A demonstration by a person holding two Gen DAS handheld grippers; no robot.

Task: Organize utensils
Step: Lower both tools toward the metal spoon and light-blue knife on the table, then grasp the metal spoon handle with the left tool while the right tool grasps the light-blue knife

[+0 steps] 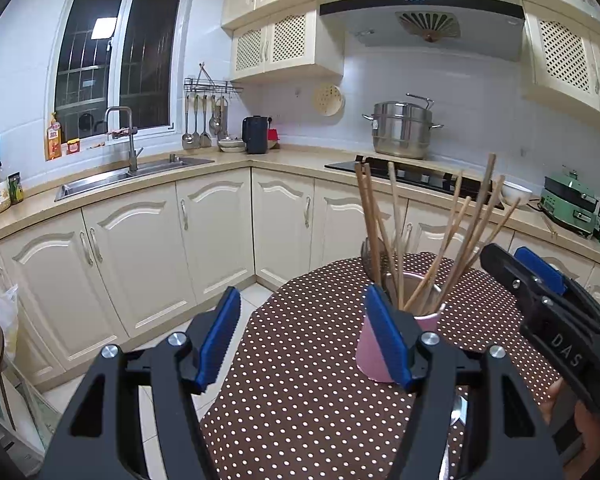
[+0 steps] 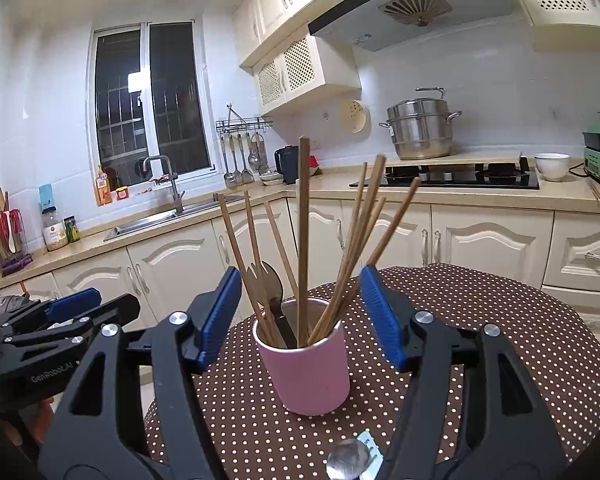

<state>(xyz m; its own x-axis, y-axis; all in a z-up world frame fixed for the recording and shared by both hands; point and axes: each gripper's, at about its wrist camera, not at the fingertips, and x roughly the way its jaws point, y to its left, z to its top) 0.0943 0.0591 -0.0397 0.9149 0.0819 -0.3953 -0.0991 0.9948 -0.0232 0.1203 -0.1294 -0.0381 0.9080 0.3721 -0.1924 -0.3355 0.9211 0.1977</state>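
While both jaws gape empty, left hand-held gripper (image 2: 66, 312) reads "GenRobot.AI", right hand-held gripper (image 1: 540, 276) "DAS".

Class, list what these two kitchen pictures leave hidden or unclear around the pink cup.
- Left wrist view: pink cup, partly behind a blue finger.
- Right wrist view: spoon handle, behind the right gripper.
- Both views: chopsticks' lower ends, inside the cup.
- Dark utensil in the cup: type unclear.

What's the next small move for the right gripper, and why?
Probably dip the right gripper toward the metal spoon lying on the dotted tablecloth just below it. The gripper is open and empty, the chopsticks already stand in the pink cup, and that spoon looks like the one utensil left out.
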